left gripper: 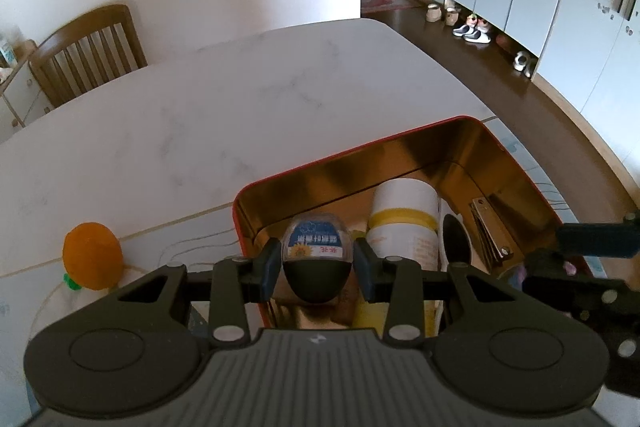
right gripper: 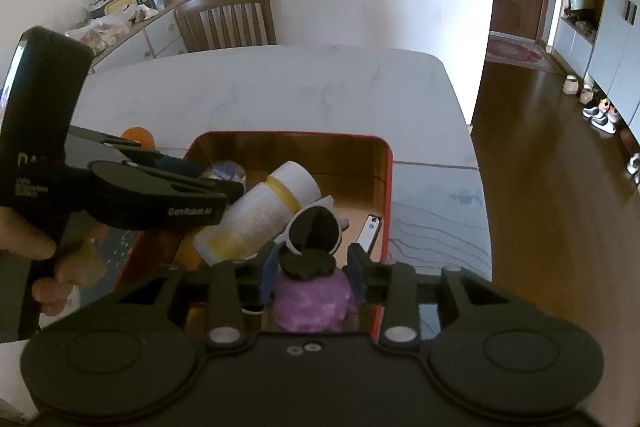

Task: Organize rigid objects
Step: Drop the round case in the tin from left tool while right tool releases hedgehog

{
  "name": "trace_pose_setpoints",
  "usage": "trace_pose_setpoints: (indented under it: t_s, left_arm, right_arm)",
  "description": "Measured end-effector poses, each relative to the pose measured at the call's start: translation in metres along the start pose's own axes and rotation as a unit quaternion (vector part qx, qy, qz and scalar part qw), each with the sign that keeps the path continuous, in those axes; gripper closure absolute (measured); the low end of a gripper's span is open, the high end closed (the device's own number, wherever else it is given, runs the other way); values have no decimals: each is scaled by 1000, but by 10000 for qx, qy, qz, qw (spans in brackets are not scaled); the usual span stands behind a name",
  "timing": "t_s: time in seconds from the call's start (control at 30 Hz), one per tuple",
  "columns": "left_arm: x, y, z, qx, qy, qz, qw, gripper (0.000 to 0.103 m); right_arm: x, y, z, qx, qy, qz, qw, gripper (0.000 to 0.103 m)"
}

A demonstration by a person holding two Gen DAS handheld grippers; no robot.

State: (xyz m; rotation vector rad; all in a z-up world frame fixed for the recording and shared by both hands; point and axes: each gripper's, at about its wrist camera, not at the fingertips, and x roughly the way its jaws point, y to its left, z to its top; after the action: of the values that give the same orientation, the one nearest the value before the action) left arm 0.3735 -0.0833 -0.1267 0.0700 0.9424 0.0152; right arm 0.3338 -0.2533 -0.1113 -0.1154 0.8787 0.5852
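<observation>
A red tin box with a gold inside (left gripper: 476, 139) (right gripper: 390, 187) stands on the white table. In it lie a white bottle with a yellow band (left gripper: 402, 219) (right gripper: 264, 211), white sunglasses (right gripper: 316, 229) and a metal clip (left gripper: 486, 231) (right gripper: 370, 227). My left gripper (left gripper: 316, 263) is shut on a small egg-shaped capsule with a blue label (left gripper: 318, 255) and holds it over the box's near left part. My right gripper (right gripper: 314, 273) is shut on a purple toy with a black top (right gripper: 312, 295) over the box's near right corner.
An orange toy fruit (left gripper: 93, 255) (right gripper: 138, 135) lies on the table left of the box. A wooden chair (left gripper: 88, 53) (right gripper: 228, 19) stands at the table's far side. A patterned mat (right gripper: 440, 211) lies under the box. Shoes (left gripper: 472, 33) and cabinets line the right wall.
</observation>
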Motion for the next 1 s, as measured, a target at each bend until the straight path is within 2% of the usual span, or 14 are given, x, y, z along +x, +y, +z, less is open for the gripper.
trace_pose_setpoints:
  t_s: [0.3, 0.37, 0.57, 0.63, 0.77, 1.0]
  left_arm:
    - [-21, 5, -5, -112, -123, -191, 9997, 55]
    - [-29, 5, -6, -118, -171, -226, 9995, 53]
    - [-55, 12, -12, -170, -301, -179, 9992, 53]
    - [-63, 17, -14, -189, -332, -168, 9991, 53]
    - [-80, 28, -22, -233, -445, -114, 9987, 44]
    - [-107, 59, -35, -441, -669, 55, 9968, 44]
  right_arm:
    - [-7, 5, -3, 26, -45, 74, 10000, 59]
    - [-10, 7, -3, 34, -46, 82, 9999, 55]
    - [-21, 16, -3, 26, -109, 133, 9998, 43]
    - [-26, 19, -2, 55, -160, 203, 9996, 43]
    - [-35, 29, 0, 44, -253, 334, 9991, 38]
    - [-44, 51, 5, -53, -354, 446, 9984, 29]
